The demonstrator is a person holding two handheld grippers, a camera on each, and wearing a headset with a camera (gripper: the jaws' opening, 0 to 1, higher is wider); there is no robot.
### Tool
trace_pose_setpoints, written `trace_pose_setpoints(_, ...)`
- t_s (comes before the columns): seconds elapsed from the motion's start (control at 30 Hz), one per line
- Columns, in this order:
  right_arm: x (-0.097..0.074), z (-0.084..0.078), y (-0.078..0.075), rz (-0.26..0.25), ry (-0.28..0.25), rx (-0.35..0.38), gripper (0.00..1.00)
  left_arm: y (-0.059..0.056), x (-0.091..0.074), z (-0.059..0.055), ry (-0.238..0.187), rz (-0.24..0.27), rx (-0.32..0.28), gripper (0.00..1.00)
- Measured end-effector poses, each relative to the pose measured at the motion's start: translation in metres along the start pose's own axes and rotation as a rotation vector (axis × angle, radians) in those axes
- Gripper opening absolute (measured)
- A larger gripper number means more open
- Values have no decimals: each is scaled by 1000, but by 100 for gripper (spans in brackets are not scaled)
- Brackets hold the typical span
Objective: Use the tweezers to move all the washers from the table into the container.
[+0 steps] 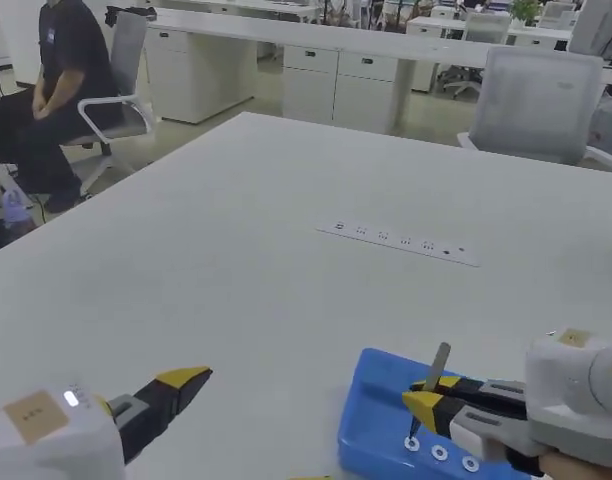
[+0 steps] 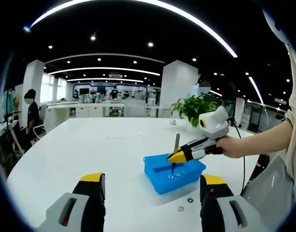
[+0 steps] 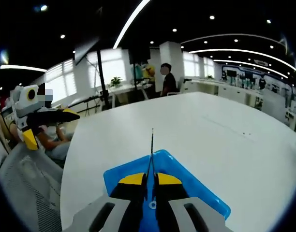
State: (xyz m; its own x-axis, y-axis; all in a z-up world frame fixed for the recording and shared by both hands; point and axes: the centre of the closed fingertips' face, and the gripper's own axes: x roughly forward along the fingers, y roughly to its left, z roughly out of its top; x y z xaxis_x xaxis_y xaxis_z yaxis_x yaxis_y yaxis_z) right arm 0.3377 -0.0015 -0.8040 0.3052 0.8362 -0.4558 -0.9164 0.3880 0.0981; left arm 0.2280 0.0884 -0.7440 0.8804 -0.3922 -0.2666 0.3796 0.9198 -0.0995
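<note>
So the right gripper point(image 3: 150, 180) was clamped tight on the tweezers point(image 3: 151, 150). They stood upright, tips pointing down into the blue container point(image 3: 196, 193) right beneath it. Its own view looked straight down the tweezers at a washer point(image 3: 153, 205) sitting under the tips — pinched or already let go, I couldn't tell. The head view gave three washers point(image 1: 439, 453) lying in the container below that gripper.

The left gripper point(image 2: 153, 179) had its jaws spread wide with nothing in them, hovering over the table point(image 1: 236, 250). Its view had the useful bit: two loose washers point(image 2: 189, 199) on the table, just off the side of the container that faces the left gripper. From the right gripper that's down and across toward the left one, close ahead of its right-hand jaw.

The left gripper was nearer, but the tweezers were in the right — so my guess is the next pick means lifting out and reaching over that edge.
</note>
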Motion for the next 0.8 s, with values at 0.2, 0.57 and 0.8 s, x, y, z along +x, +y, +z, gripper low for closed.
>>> trace_pose_setpoints(0.2,-15,13,9,-6,-54,3,4,0,0,0,-1,-1,0,81)
trace_pose_setpoints(0.57,-35,27,35,18,-114,13,4,-1,0,0,0,-2,2,81)
trace_pose_setpoints(0.8,-40,22,48,34,-123,41,4,-2,0,-1,3,-8,6,81)
